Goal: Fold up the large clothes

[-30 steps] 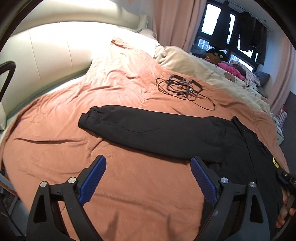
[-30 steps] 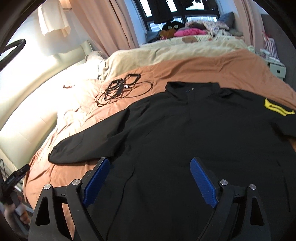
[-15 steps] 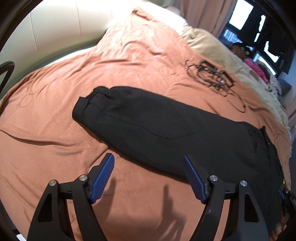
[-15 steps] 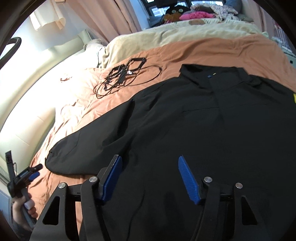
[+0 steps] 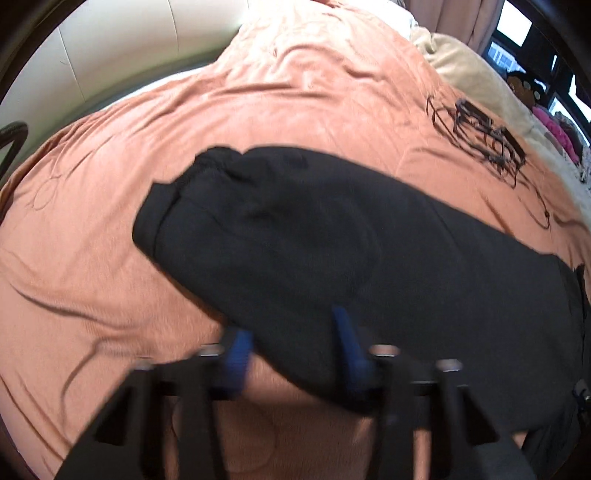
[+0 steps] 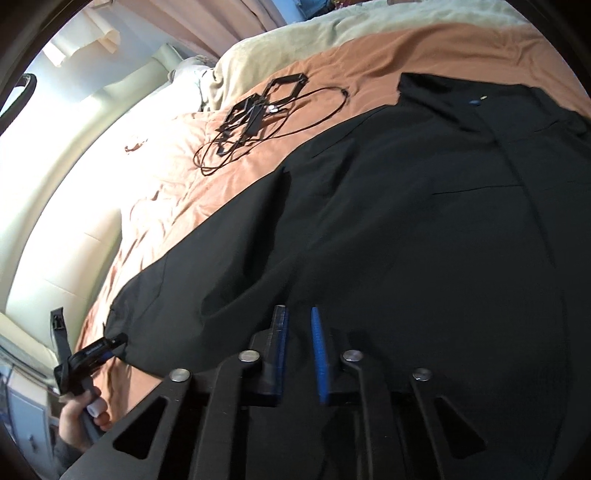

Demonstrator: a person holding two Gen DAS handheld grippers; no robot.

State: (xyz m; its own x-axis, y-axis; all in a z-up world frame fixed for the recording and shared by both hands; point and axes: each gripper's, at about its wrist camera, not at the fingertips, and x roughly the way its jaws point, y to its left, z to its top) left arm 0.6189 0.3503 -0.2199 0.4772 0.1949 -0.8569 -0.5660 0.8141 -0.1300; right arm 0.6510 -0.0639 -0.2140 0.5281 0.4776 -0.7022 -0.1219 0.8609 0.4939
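Note:
A large black jacket [image 6: 424,229] lies spread flat on an orange bedspread [image 5: 295,92]. Its long sleeve [image 5: 314,236] stretches left, the cuff at the upper left. My left gripper [image 5: 291,343] straddles the sleeve's near edge, its blue fingers half closed with cloth between them; the view is blurred. It also shows in the right wrist view [image 6: 99,350] at the sleeve's end. My right gripper [image 6: 299,332] is down on the jacket's lower body, its blue pads close together with a narrow gap, black cloth between them.
A tangle of black cables [image 6: 258,110] lies on the bedspread beyond the jacket, also in the left wrist view [image 5: 484,136]. A beige duvet [image 6: 332,33] covers the bed's far part. A pale padded headboard [image 6: 44,206] runs along the left.
Both grippers have dropped onto the garment and narrowed their jaws. The left went from above the bedspread to the sleeve's edge; the right closed almost fully on the jacket's body.

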